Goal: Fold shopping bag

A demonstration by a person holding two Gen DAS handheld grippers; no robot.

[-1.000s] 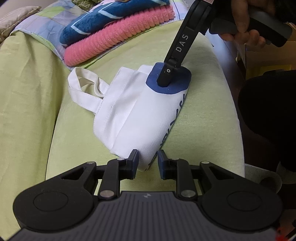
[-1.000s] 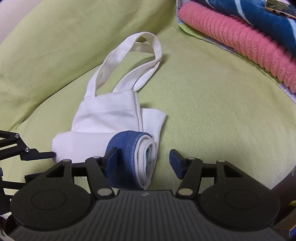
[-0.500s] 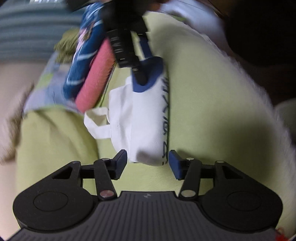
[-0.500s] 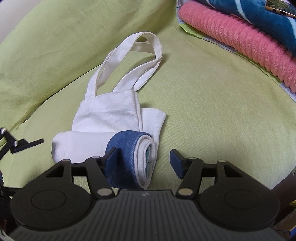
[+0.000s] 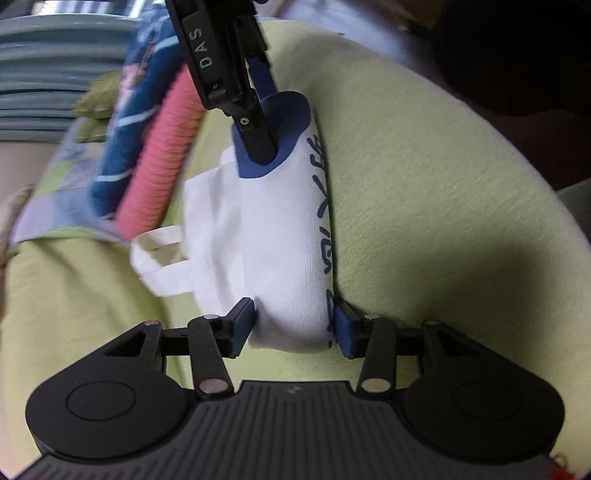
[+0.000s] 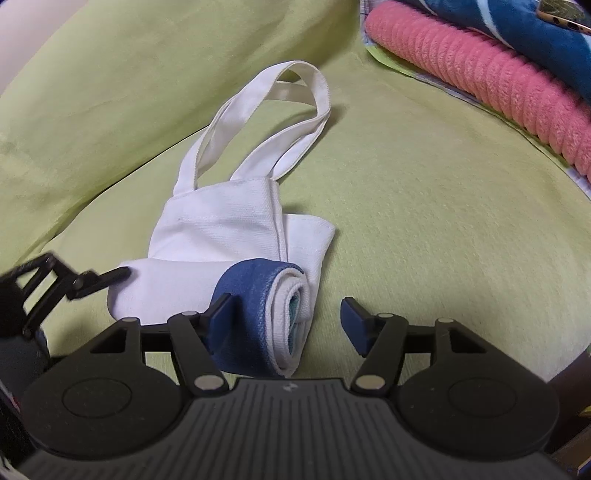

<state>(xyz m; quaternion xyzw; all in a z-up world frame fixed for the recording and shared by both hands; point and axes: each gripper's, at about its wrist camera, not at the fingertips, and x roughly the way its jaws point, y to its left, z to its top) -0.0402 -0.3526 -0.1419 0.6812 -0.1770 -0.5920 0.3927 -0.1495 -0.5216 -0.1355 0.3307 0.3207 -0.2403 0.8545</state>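
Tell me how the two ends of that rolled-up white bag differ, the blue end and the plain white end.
The blue end of the shopping bag is dyed dark and shows its spiral layers; the white end is plain cloth beside dark lettering. The right gripper is off-centre on the blue end, with one finger on the roll and the other clear of it. The left gripper straddles the white end with a finger on each side. Both ends rest on the green cushion, and both grippers are open.

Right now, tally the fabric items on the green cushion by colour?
White: 1, the shopping bag
Pink: 1, the ribbed towel
Blue: 1, the striped blanket
Patchwork: 1, the quilt beneath them
Total: 4
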